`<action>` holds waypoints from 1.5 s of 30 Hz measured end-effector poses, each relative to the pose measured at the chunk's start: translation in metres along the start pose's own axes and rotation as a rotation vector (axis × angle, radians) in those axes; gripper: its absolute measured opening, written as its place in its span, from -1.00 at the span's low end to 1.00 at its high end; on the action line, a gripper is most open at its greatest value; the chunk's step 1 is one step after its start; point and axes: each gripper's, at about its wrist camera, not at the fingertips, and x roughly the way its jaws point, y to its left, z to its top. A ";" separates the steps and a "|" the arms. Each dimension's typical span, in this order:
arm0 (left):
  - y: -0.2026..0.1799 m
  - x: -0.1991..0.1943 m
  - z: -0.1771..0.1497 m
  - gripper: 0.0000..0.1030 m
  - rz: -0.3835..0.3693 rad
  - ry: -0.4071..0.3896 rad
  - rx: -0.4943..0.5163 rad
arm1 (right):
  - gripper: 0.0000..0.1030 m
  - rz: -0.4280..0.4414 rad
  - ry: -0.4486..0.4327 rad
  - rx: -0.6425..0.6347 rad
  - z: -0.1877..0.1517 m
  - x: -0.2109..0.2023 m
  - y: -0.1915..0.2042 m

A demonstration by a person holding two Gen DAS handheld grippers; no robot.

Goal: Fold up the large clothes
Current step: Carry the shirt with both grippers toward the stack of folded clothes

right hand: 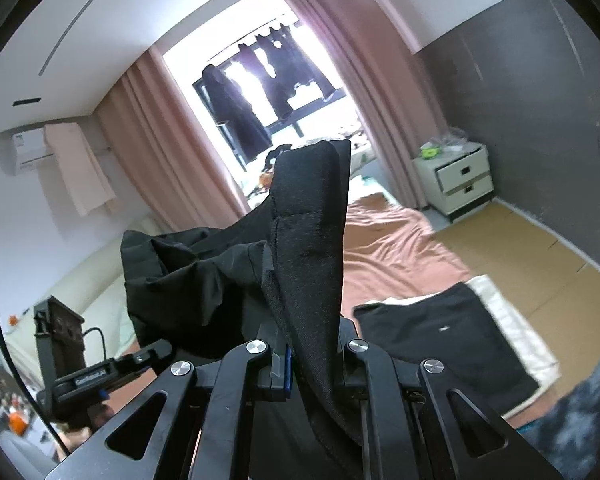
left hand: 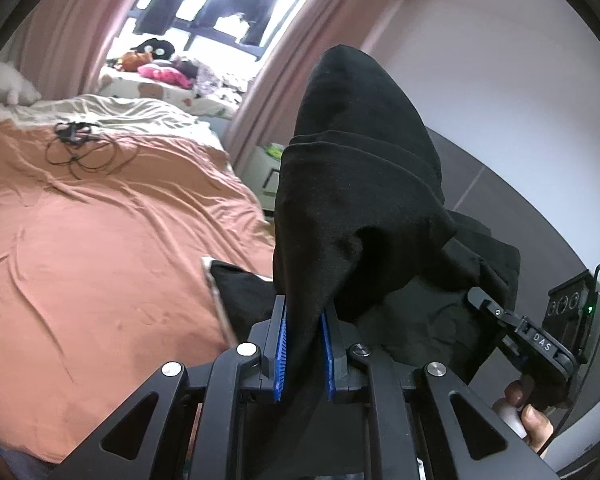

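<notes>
A large black garment [left hand: 356, 184] hangs in the air between both grippers, above the bed. My left gripper [left hand: 305, 320] is shut on one edge of it, the cloth pinched between the blue pads [left hand: 281, 340]. My right gripper [right hand: 308, 344] is shut on another edge, where a hemmed corner of the black garment [right hand: 308, 240] stands up in front of the camera. The rest of the cloth sags between the two. The right gripper [left hand: 488, 304] also shows at the right of the left wrist view, held by a hand [left hand: 528, 420]. The left gripper [right hand: 156, 354] shows at lower left of the right wrist view.
An orange sheet covers the bed [left hand: 100, 248], with a tangle of black cable [left hand: 80, 148] near the pillows. A folded black garment [right hand: 448, 344] lies on a white cloth at the bed's near corner. A white nightstand [right hand: 456, 176] stands by the grey wall. Pink curtains frame the window.
</notes>
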 end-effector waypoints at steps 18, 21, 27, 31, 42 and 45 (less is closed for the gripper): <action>-0.018 0.101 0.014 -0.71 -0.119 0.158 0.001 | -0.78 -0.175 0.014 0.039 0.039 0.016 -0.062; -0.003 0.124 0.013 -0.71 -0.108 0.186 -0.022 | -0.78 -0.191 0.049 0.056 0.040 0.044 -0.072; 0.035 0.172 0.017 -0.70 -0.060 0.230 -0.058 | -0.79 -0.218 0.117 0.059 0.040 0.104 -0.095; 0.059 0.205 0.018 -0.71 -0.041 0.256 -0.082 | -0.79 -0.249 0.167 0.073 0.041 0.143 -0.115; 0.120 0.281 0.001 -0.71 0.018 0.343 -0.159 | -0.81 -0.360 0.329 0.059 0.019 0.248 -0.159; 0.129 0.293 -0.003 -0.69 0.011 0.363 -0.175 | -0.81 -0.404 0.365 0.054 0.010 0.268 -0.175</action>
